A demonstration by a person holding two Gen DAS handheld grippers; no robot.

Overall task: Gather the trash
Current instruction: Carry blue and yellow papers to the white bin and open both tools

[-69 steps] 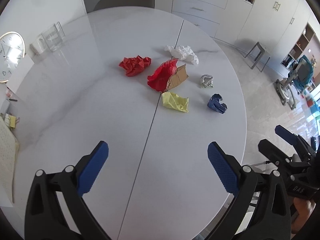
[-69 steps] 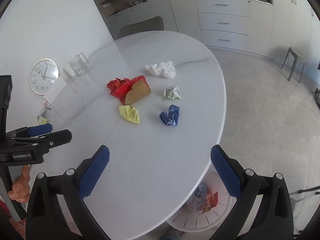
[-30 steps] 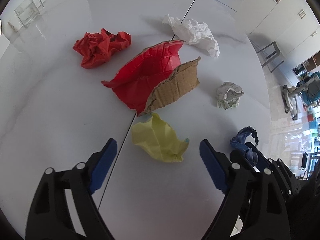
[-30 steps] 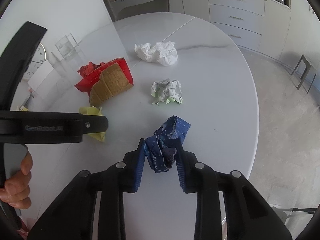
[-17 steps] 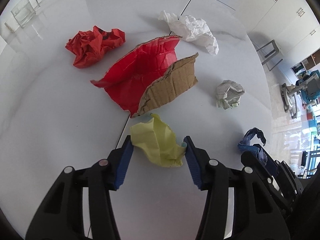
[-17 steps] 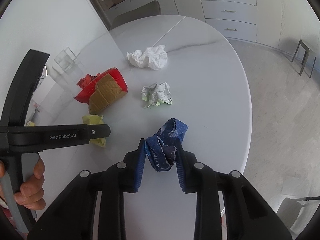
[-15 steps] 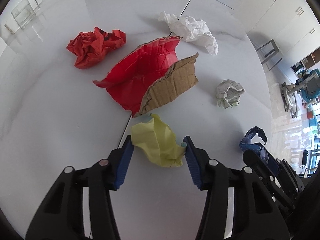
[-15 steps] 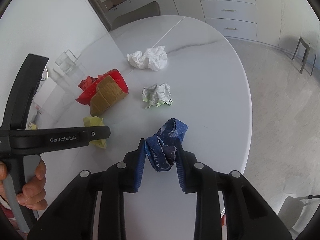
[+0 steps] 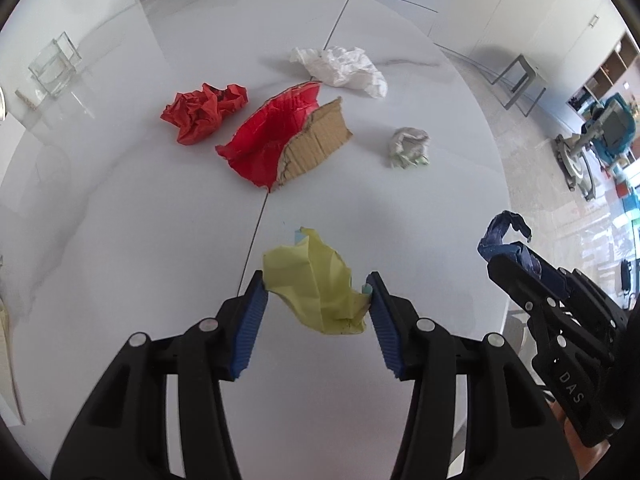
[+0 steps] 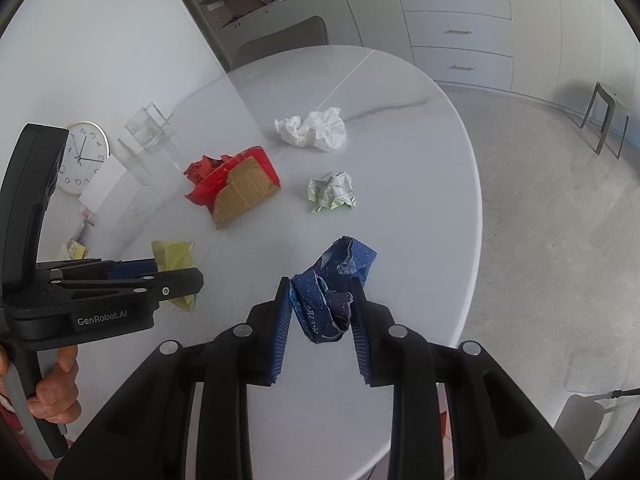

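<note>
A: Right, your left hand-held gripper point(image 9: 316, 300) is clamped on the crumpled yellow paper wad point(image 9: 314, 284), one blue ribbed pad against each side of it. Your right hand-held gripper point(image 10: 320, 312) is closed on the twisted dark-blue speckled paper scrap point(image 10: 332, 288). Both pieces look lifted clear of the white marble-look counter point(image 9: 120, 208).

B: How will they behave in your grip?

A: Judging by the creases, both are featherlight and soft, so they will squash rather than resist. The yellow wad is held across its broad middle, which looks sound. The blue scrap is pinched low, with a loose loop sticking out beyond your right fingertips that may flop or snag.

B: And what lies ahead of your grippers?

A: Beyond your left fingertips, the torn cardboard piece with a glossy red face and bare brown corrugated back point(image 9: 286, 142) stands curled on the counter. It is the stiffest item, so I would take it by an edge. Farther out and to its left is a crumpled red paper ball point(image 9: 202, 110). Ahead of your right gripper sits a small white-and-green printed paper ball point(image 10: 332, 192), and farther still a loose crumpled white paper sheet point(image 10: 312, 128), both soft enough to pinch anywhere across the bulk.
</note>
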